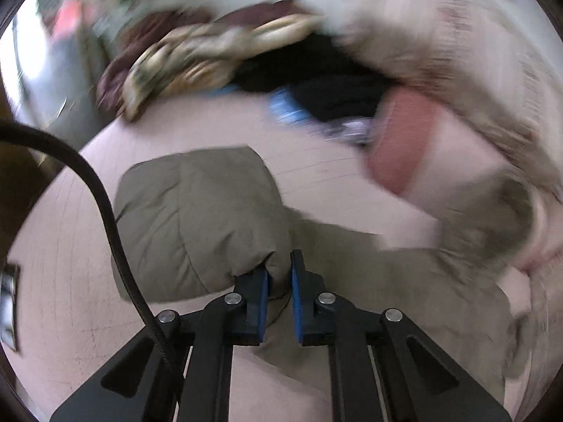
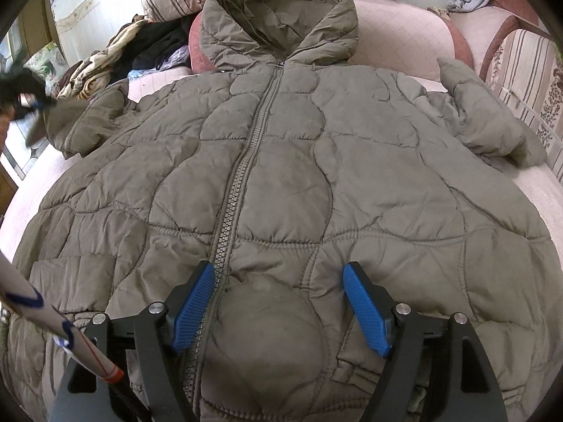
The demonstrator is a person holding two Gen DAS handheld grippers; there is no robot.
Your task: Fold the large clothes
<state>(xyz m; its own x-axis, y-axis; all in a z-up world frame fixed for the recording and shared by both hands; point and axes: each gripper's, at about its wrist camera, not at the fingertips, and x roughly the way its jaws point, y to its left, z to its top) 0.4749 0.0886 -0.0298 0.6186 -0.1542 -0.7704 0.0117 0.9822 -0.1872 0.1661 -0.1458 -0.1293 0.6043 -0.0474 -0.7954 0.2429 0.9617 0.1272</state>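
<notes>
Jacket (image 2: 292, 176): olive quilted puffer, hooded, lying front-up and zipped on a pale pink bed (image 2: 397, 31). Hood (image 2: 281, 21) at the far end, ahead of the right jaws; hem nearest them.

Right gripper (image 2: 281, 306): jaws spread wide, holding nothing, hovering over the lower front of the jacket. Zip (image 2: 242, 172) runs from just inside the left-hand blue pad (image 2: 193, 309) straight away up to the collar. Right sleeve (image 2: 489, 119) bunched ahead and to the right of these jaws.

Left gripper (image 1: 279, 281): jaws nearly closed, pinching a fold of olive fabric. This is the other sleeve (image 1: 197, 218), its puffy cuff end lying ahead and left of the jaws on the bed. In the right wrist view the same gripper shows only as a dark blur far left, at the sleeve's end. Left wrist view smeared, detail poor.

Clothes pile (image 1: 218, 56) beyond the left jaws: patterned, maroon and black pieces. Black cable (image 1: 105, 204) curves left of the jaws. Striped floral cushions (image 2: 527, 81) ahead-right of the right jaws.
</notes>
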